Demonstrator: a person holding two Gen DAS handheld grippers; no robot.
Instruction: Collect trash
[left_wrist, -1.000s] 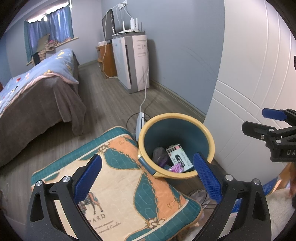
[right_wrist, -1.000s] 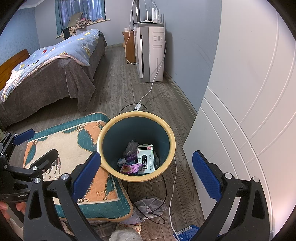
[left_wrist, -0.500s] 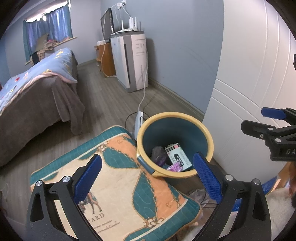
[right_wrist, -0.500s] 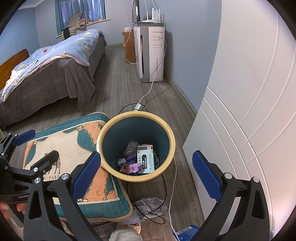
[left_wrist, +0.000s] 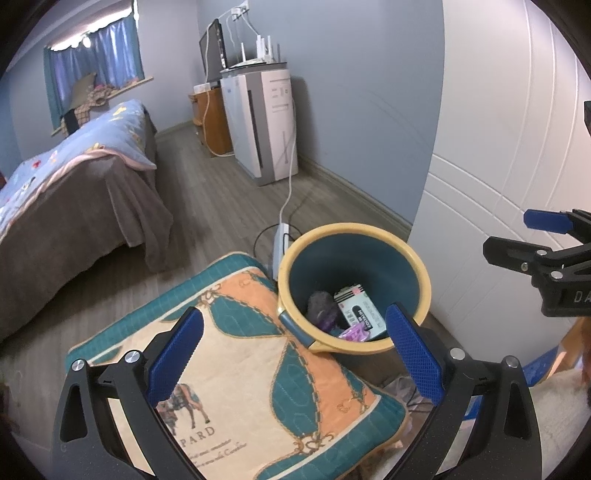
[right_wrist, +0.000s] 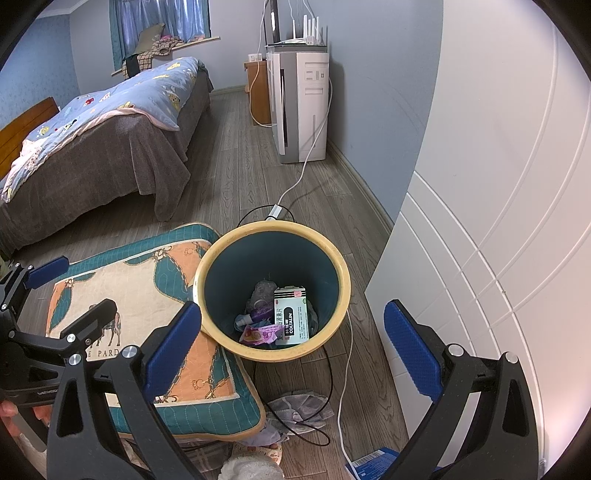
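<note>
A round bin with a yellow rim (right_wrist: 334, 258) and teal inside stands on the wood floor; it also shows in the left wrist view (left_wrist: 424, 273). Inside lie a white medicine box (right_wrist: 291, 321), a pink wrapper (right_wrist: 260, 334) and a grey lump (right_wrist: 264, 290). My right gripper (right_wrist: 291, 343) is open and empty, above the bin's near rim. My left gripper (left_wrist: 295, 354) is open and empty, above the cushion (left_wrist: 240, 369) beside the bin. Each gripper shows at the edge of the other's view.
A patterned teal and orange cushion (right_wrist: 147, 295) lies against the bin's left side. Cables (right_wrist: 343, 369) and grey cloth (right_wrist: 299, 406) lie on the floor in front. A white panelled door (right_wrist: 498, 221) stands right, a bed (right_wrist: 92, 147) far left, an air purifier (right_wrist: 303, 107) behind.
The left wrist view has drifted slightly, so the bin sits a little lower and further left in it. The right gripper has barely moved. Both grippers stay open.
</note>
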